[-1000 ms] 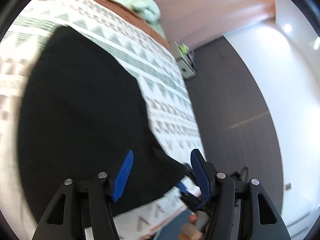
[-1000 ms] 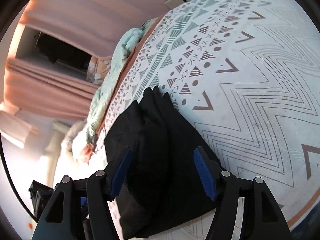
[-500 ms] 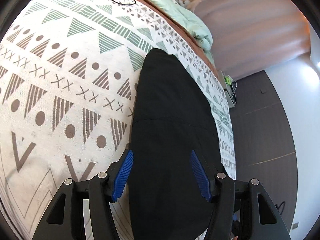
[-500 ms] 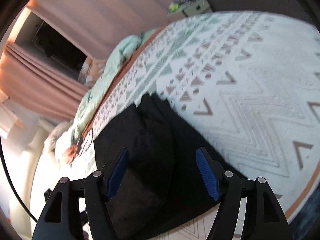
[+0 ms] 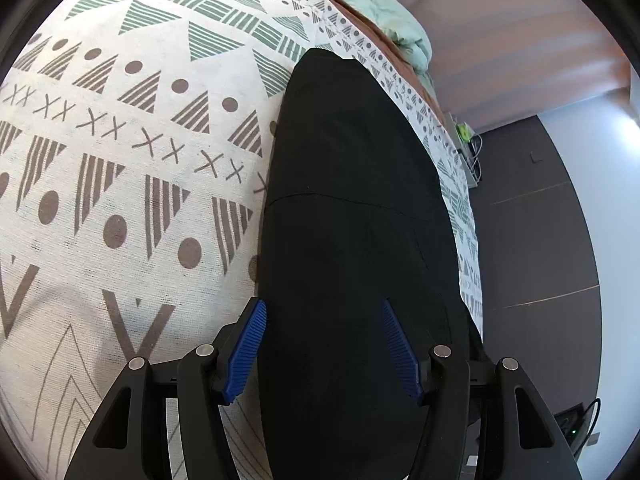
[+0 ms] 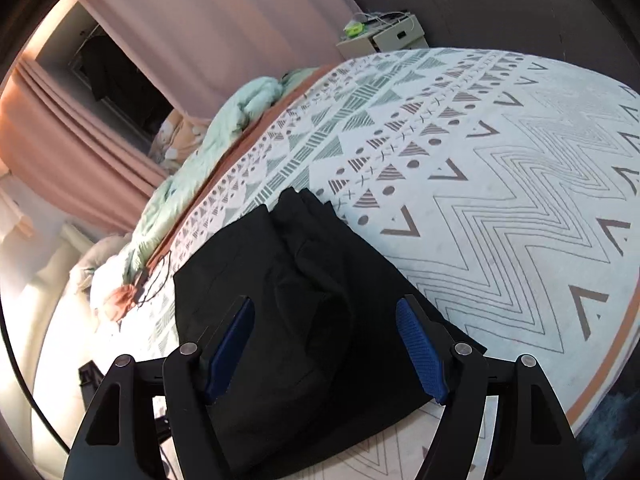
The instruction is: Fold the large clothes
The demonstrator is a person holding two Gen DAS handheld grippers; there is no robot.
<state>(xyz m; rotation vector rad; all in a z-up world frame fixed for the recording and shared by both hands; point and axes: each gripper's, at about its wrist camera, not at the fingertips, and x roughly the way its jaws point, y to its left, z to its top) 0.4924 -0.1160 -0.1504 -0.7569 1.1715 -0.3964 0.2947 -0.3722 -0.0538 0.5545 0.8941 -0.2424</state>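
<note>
Bed (image 5: pixel 120 168), patterned cover, fills both views; green quilt (image 6: pixel 224 128) bunched along its far side, pink curtain (image 6: pixel 248 20) beyond, small nightstand (image 6: pixel 384 34) by the bed's far corner.

Black garment (image 5: pixel 352 240) lies on the bed near its edge, long and narrow in the left view. In the right view (image 6: pixel 304 304) the same cloth shows stacked layers and a loose ridge down the middle: partly folded, not flat.

Left gripper (image 5: pixel 322 346) hovers over the garment's near end, jaws apart, nothing pinched. Right gripper (image 6: pixel 326 354) over the rumpled end, jaws opening, cloth below them but no pad pressing on it.

Judgement: between folds, no grip on the cloth. Next move calls for lowering both jaws to the near edge, pinching all layers, then carrying that end over toward the far end.
</note>
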